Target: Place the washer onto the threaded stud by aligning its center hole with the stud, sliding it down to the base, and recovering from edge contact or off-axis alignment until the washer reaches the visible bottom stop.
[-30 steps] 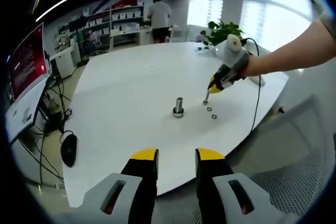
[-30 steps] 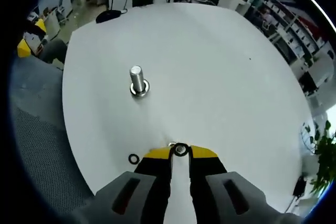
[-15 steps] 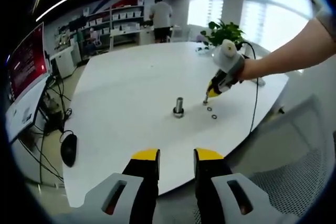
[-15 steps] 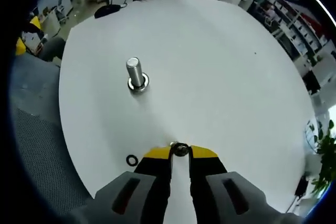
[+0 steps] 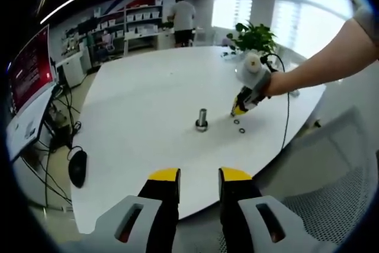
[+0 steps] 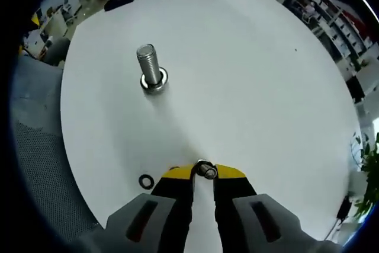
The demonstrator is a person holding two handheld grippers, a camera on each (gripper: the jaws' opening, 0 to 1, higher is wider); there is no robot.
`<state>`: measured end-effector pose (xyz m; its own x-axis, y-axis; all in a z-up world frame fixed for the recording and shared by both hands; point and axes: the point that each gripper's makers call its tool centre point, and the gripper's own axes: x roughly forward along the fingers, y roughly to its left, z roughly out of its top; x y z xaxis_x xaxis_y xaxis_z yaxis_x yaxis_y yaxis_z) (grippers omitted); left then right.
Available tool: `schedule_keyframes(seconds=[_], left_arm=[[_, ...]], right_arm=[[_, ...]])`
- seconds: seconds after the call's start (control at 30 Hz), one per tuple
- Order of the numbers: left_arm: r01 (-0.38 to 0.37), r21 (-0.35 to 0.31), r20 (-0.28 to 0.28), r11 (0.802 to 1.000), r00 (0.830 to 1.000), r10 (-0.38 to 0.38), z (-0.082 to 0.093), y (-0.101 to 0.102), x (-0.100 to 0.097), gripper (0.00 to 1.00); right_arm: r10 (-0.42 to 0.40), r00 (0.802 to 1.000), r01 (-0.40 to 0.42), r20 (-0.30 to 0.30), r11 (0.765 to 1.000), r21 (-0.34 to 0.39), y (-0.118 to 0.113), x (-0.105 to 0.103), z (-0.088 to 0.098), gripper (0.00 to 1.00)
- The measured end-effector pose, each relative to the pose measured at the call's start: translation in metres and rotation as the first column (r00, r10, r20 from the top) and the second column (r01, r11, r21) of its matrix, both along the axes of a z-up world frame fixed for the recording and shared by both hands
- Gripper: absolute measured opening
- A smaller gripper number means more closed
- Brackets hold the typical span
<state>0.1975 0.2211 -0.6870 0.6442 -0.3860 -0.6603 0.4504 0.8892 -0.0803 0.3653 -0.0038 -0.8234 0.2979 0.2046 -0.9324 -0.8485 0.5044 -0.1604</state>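
Observation:
The threaded stud [image 6: 149, 69] stands upright on its round base on the white table [image 6: 249, 75]. My right gripper [image 6: 203, 173] is shut on a small metal washer [image 6: 206, 168], pinched at its yellow tips, short of the stud and to its right. One loose washer [image 6: 145, 181] lies on the table left of those tips. In the left gripper view, the stud [image 5: 202, 119] is mid-table, the right gripper [image 5: 238, 109] hangs just right of it in a person's hand, and two loose washers [image 5: 238, 126] lie below it. My left gripper [image 5: 199, 177] is open near the table's front edge.
A monitor [image 5: 26, 81] and a black mouse [image 5: 77, 168] sit at the left, off the table. A potted plant [image 5: 254, 35] stands at the far edge, and a person [image 5: 180, 17] is at shelves beyond. A grey mesh chair [image 5: 331, 205] is close by.
My right gripper has lifted off the table with the washer and drawn closer to the stud, which looks larger now. The left gripper has stayed put.

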Motion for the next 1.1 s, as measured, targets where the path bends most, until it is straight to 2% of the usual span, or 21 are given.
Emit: schedule_keyframes(seconds=[0.13, 0.37, 0.83, 0.97, 1.03, 1.1], left_arm=[[-0.002, 0.000, 0.002, 1.000, 1.000, 0.002, 0.000, 0.000, 0.000, 0.23], [0.003, 0.006, -0.003, 1.000, 1.000, -0.003, -0.001, 0.000, 0.000, 0.23], [0.008, -0.004, 0.009, 1.000, 1.000, -0.008, 0.002, -0.002, 0.000, 0.23], [0.013, -0.007, 0.016, 1.000, 1.000, -0.013, 0.003, -0.003, 0.000, 0.23], [0.010, -0.008, 0.018, 1.000, 1.000, -0.010, 0.003, -0.002, 0.000, 0.23], [0.007, -0.010, 0.019, 1.000, 1.000, -0.007, 0.003, -0.002, 0.000, 0.23]], right_arm=[[-0.021, 1.000, 0.021, -0.013, 1.000, 0.003, -0.001, 0.000, -0.006, 0.14], [-0.053, 0.999, 0.053, -0.003, 0.998, 0.030, -0.003, 0.000, -0.004, 0.17], [-0.107, 0.994, 0.108, -0.020, 0.994, 0.017, -0.020, -0.026, 0.003, 0.20], [-0.113, 0.992, 0.116, -0.055, 0.992, 0.057, -0.010, -0.040, -0.001, 0.28], [-0.104, 0.991, 0.111, -0.079, 0.990, 0.086, 0.002, -0.052, -0.004, 0.29], [-0.081, 0.992, 0.089, -0.092, 0.993, 0.084, 0.009, -0.060, -0.010, 0.29]])
